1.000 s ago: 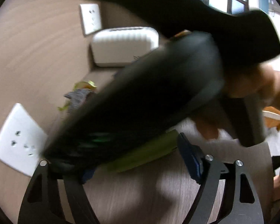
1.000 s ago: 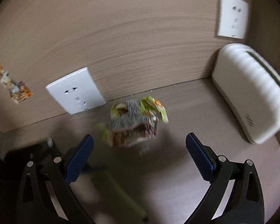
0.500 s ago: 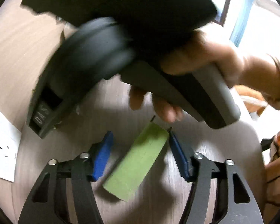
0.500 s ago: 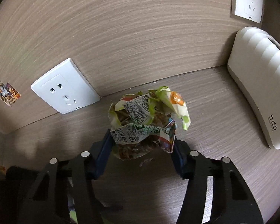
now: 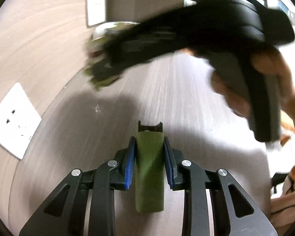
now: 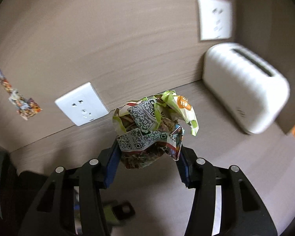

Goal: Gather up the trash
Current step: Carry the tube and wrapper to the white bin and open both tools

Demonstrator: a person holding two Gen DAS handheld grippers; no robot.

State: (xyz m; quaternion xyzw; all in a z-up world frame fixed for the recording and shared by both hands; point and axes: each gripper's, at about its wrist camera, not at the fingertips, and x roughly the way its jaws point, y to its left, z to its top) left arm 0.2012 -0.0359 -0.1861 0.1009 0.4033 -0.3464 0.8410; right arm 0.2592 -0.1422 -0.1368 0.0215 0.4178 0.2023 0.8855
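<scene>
Both of your grippers have just been closing, and each now has a piece of trash between its pads.

In the left wrist view, your left gripper (image 5: 149,159) is clamped on a flat green bar (image 5: 149,169), probably a wrapped snack or a small pack. The 2 blue pads (image 5: 130,165) press its long sides. 1 second ago the jaws stood wide with the bar lying loose on the tabletop (image 5: 177,102); half a second ago it lay slanted between them; now it runs straight along the fingers, gripped.

In the right wrist view, your right gripper (image 6: 148,157) is clamped on a crumpled wrapper (image 6: 151,129) printed with square codes, green edges and an orange patch. 1 second ago the wrapper sat on the table ahead of open jaws. Now its lower half is pinched between the pads and the crumpled top bulges above them. It appears lifted clear of the table, though the contact point underneath is hidden.

Behind it are 2 white wall sockets (image 6: 81,103) and a white toaster (image 6: 245,86), well apart from the wrapper. Your right hand (image 5: 265,78), blurred, crosses the left view holding its gripper.

For the task, both pickups look done. No bin shows in either view, so the next step is likely carrying both pieces to wherever trash goes.
</scene>
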